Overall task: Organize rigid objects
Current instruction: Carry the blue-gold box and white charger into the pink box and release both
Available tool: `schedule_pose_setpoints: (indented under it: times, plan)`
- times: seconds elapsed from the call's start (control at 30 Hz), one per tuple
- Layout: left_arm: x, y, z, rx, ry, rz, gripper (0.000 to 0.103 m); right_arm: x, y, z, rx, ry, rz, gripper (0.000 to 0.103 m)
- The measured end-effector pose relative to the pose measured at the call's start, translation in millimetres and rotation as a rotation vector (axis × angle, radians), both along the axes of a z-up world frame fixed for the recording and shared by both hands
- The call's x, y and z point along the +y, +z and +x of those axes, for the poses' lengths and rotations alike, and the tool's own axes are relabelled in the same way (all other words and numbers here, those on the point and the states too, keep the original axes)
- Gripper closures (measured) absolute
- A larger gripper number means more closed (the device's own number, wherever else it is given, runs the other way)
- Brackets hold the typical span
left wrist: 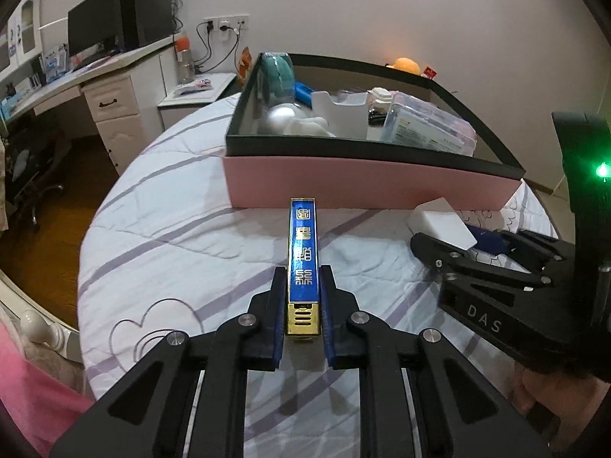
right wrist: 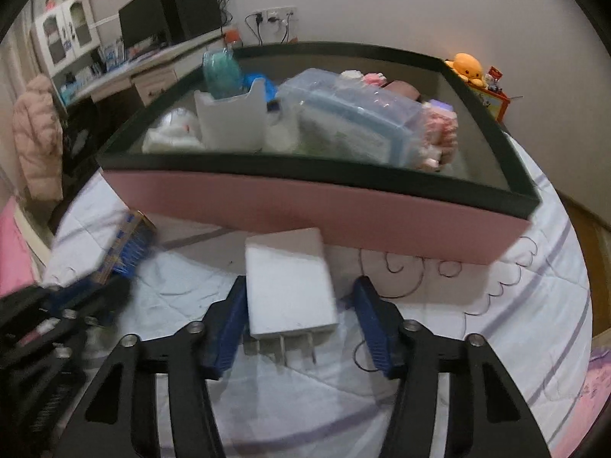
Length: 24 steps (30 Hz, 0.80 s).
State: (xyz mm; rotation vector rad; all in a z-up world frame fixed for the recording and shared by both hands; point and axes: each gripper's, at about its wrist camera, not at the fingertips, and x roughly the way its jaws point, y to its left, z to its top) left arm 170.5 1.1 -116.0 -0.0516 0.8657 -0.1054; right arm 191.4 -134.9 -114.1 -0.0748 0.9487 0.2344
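- While its far end is plain, the blue and gold box [left wrist: 303, 267] is pinched between the left gripper [left wrist: 303, 297] jaws, its rear hidden by them; ahead, the pink storage box [left wrist: 366, 183] holds a clear plastic case [left wrist: 431, 126].
- From the right wrist, the right gripper [right wrist: 299, 328] jaws spread around the white charger [right wrist: 290, 286] on the bedsheet [right wrist: 496, 305]; the left pad seems to touch it, blur prevents certainty.

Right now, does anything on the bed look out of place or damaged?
Nothing looks damaged or spilled. Two things lie outside the pink box on the bedsheet: the blue and gold box, clamped by the left gripper, and the white charger, between the open fingers of the right gripper. The pink box is crowded.
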Motion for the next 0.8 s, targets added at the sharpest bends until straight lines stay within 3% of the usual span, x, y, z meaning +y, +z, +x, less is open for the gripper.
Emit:
schedule_pose_setpoints:
  times: [0.23,0.47,0.8]
  plan:
    - [2,13,-15,-0.024,-0.009,-0.018,0.088,-12,13,-27,-0.004,-0.01,0.055,0.062]
    - [0,45,-12,-0.075,-0.029,-0.033,0.088,-26,60,-42,-0.074,-0.006,0.113,0.062]
    - [-13,98,46,-0.176,-0.04,-0.049,0.088,-30,113,14,-0.168,-0.016,0.116,0.062]
